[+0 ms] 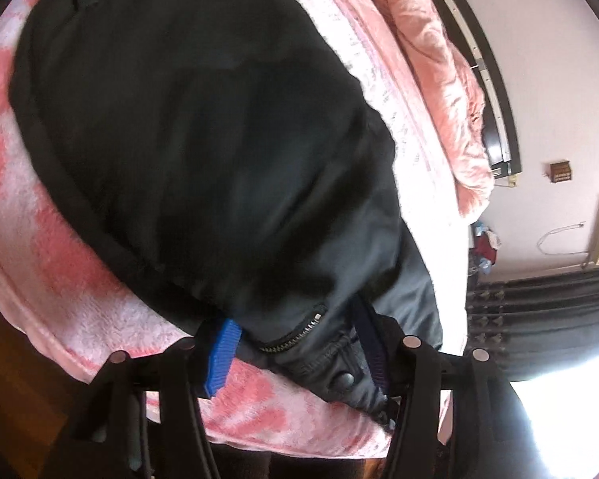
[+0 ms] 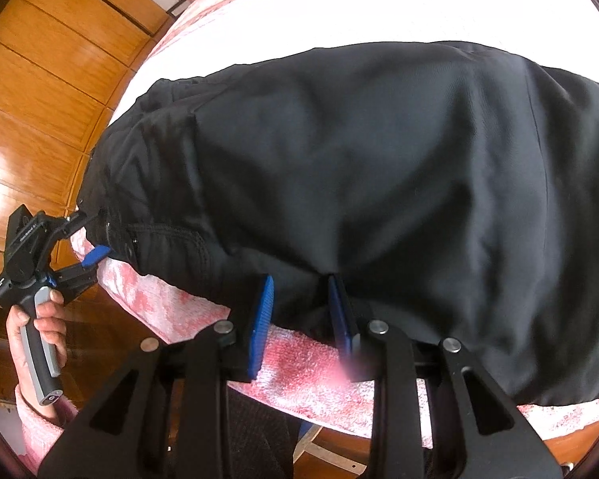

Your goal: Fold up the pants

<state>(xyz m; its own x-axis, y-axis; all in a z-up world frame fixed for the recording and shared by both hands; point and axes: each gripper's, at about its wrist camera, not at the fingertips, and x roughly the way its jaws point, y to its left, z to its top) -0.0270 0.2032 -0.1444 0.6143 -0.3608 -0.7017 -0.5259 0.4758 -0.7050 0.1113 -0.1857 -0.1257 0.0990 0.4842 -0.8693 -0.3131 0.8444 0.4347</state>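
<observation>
The black pants (image 1: 203,151) lie spread on a pink and white blanket (image 1: 40,239) on a bed. My left gripper (image 1: 299,343) is open, its blue pads on either side of the waistband corner with the zipper (image 1: 295,335) and snap button. In the right wrist view the pants (image 2: 379,159) fill the middle. My right gripper (image 2: 303,311) is open at the near edge of the pants, its blue pads (image 2: 259,319) straddling the hem. The left gripper (image 2: 96,255) shows at the left in that view, held by a hand.
A bunched pink quilt (image 1: 431,80) lies along the far side of the bed by a dark headboard rail. Dark curtains (image 1: 539,319) hang at the right. A wooden wardrobe (image 2: 40,80) stands left of the bed. The blanket's near edge (image 2: 299,371) hangs over the bed side.
</observation>
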